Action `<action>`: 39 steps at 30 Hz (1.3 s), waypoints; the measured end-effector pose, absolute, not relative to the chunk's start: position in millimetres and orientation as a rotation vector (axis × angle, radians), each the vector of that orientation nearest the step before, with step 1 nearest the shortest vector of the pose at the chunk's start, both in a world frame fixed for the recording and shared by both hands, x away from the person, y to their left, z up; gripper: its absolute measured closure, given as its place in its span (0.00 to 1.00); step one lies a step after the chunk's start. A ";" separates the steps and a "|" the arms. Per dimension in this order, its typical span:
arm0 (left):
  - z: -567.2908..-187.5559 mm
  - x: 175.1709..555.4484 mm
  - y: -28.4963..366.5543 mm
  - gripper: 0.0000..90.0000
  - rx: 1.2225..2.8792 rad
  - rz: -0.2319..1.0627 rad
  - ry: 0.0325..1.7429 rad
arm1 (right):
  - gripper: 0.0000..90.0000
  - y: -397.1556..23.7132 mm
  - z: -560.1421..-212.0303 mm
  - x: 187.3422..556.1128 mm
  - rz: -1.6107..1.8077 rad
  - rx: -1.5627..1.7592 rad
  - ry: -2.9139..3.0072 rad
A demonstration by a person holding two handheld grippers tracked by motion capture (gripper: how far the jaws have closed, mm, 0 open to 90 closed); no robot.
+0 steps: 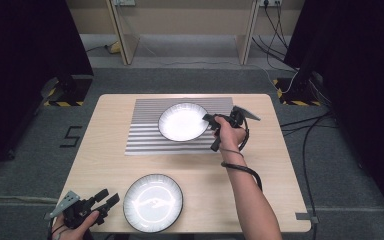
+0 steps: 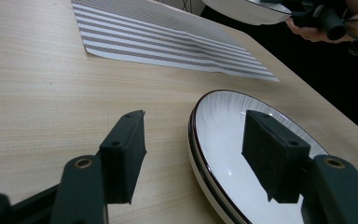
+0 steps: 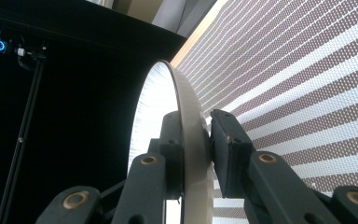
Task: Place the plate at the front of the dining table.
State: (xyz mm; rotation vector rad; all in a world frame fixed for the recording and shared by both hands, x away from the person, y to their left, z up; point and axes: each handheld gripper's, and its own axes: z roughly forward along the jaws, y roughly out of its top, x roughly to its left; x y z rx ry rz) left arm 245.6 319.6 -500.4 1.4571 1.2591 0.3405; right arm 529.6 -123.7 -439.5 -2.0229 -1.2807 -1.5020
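Since the white plate (image 1: 182,122) is glazed ceramic, I'd guess it's stiff, slick and chippable, so the rim is the spot to pinch. The right claw (image 1: 206,118) is clamped on that rim, holding it over the striped mat (image 1: 145,137). Nearer than the mat, the left claw (image 1: 105,198) gapes unloaded beside the second plate (image 1: 153,202) on the counter (image 1: 105,160).

plates: 2 (image 1: 183,122) (image 1: 153,202) | striped mats: 1 (image 1: 145,132) | claws: 2 (image 1: 209,120) (image 1: 108,197)
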 end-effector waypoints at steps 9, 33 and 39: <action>-499.7 245.1 321.1 0.43 1.455 0.346 1.261 | 0.83 -124.1 -437.4 539.1 -1.501 -2.041 -1.267; -501.8 245.3 320.4 0.43 1.462 0.341 1.261 | 0.83 -123.7 -454.6 553.9 -1.464 -2.099 -1.224; -502.4 246.2 320.9 0.43 1.461 0.339 1.264 | 0.83 -120.1 -458.2 556.5 -1.457 -2.110 -1.221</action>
